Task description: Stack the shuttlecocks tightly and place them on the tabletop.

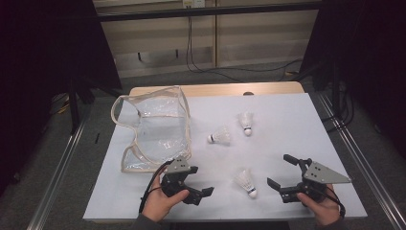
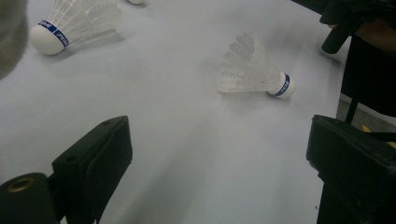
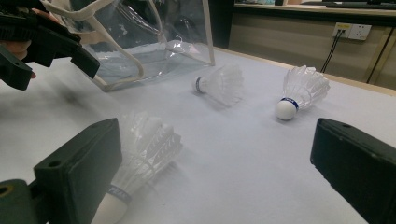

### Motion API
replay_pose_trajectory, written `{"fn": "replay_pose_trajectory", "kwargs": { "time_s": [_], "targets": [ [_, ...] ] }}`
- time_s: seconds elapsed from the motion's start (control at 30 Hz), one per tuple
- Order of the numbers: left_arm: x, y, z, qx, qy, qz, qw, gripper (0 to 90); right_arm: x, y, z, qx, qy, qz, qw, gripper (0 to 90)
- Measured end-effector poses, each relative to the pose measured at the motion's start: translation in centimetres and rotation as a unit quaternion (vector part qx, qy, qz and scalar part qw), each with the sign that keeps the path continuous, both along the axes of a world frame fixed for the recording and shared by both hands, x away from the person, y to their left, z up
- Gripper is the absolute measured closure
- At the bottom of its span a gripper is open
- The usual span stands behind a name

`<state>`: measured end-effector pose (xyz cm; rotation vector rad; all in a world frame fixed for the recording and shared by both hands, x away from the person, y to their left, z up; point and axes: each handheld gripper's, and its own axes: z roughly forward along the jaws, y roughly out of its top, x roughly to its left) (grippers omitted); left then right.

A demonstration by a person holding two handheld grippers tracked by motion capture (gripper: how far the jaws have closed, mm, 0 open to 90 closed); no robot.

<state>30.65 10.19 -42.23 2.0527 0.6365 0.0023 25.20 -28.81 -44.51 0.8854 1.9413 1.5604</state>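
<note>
Three shuttlecocks lie on the white table, the nearest one between two open grippers.

The nearest shuttlecock (image 1: 246, 182) lies on its side between the left gripper (image 1: 200, 190) and the right gripper (image 1: 281, 170), closer to the right one and touching neither; in the right gripper view it lies just beside the left-hand jaw. Both grippers have their jaws spread wide apart and hold nothing. Counted: three shuttlecocks in all, the middle shuttlecock (image 1: 220, 137) and the far shuttlecock (image 1: 246, 122) lying near each other farther up the table (image 1: 287, 124), and one clear plastic bag (image 1: 155, 128) standing at the left, just beyond the left gripper.
</note>
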Motion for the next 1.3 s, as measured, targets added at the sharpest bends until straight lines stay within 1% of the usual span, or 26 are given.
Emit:
{"fn": "replay_pose_trajectory", "kwargs": {
  "time_s": [0.03,0.2,0.27,0.33,0.4,0.47,0.53,0.7,0.77,0.87,1.07,1.13,1.3],
  "targets": [
    [0.0,0.1,0.0,0.0,0.001,0.003,1.0,7.0,0.0,0.0,0.0,0.0,0.0,0.0,1.0,1.3],
    [0.0,0.5,0.0,-0.006,0.004,0.0,1.0,7.2,0.0,0.0,0.0,-0.001,-0.001,0.0,1.0,1.3],
    [0.0,0.7,0.0,-0.006,0.003,-0.004,1.0,7.2,0.0,0.0,0.0,-0.001,-0.002,0.0,1.0,1.3],
    [0.0,0.8,0.0,-0.009,0.003,-0.002,1.0,7.2,0.0,0.0,0.0,-0.001,-0.001,-0.001,1.0,1.3],
    [0.0,1.0,0.1,-0.006,0.001,-0.005,1.0,7.6,0.0,0.0,0.0,-0.001,-0.002,0.001,1.0,1.3],
    [0.0,1.2,0.0,-0.009,0.003,-0.004,0.9999,8.7,0.0,0.0,0.0,-0.001,-0.002,0.001,1.0,1.3],
    [0.0,1.3,0.0,-0.007,0.001,-0.002,1.0,8.7,0.0,0.0,0.0,-0.001,-0.001,0.0,1.0,1.3],
    [0.0,1.5,0.0,0.0,-0.001,-0.009,1.0,8.8,0.0,0.0,0.0,-0.002,-0.001,0.0,1.0,1.4],
    [-0.1,1.6,0.0,0.002,-0.001,-0.006,1.0,8.8,0.1,0.1,0.0,-0.002,-0.003,0.002,1.0,1.4],
    [-0.1,1.8,0.0,-0.001,0.0,-0.005,1.0,9.0,0.1,0.1,0.0,-0.002,-0.003,0.002,1.0,1.4],
    [-0.1,2.2,0.0,0.001,0.0,-0.007,1.0,9.5,0.0,0.1,0.0,-0.003,-0.003,0.001,1.0,1.4],
    [-0.1,2.4,0.0,-0.005,0.005,-0.003,1.0,9.9,0.1,0.1,0.0,-0.003,-0.003,0.001,1.0,1.4],
    [-0.2,2.8,0.2,-0.005,0.001,0.003,1.0,9.5,0.1,0.1,0.0,-0.003,-0.003,0.001,1.0,1.4]
  ]
}}
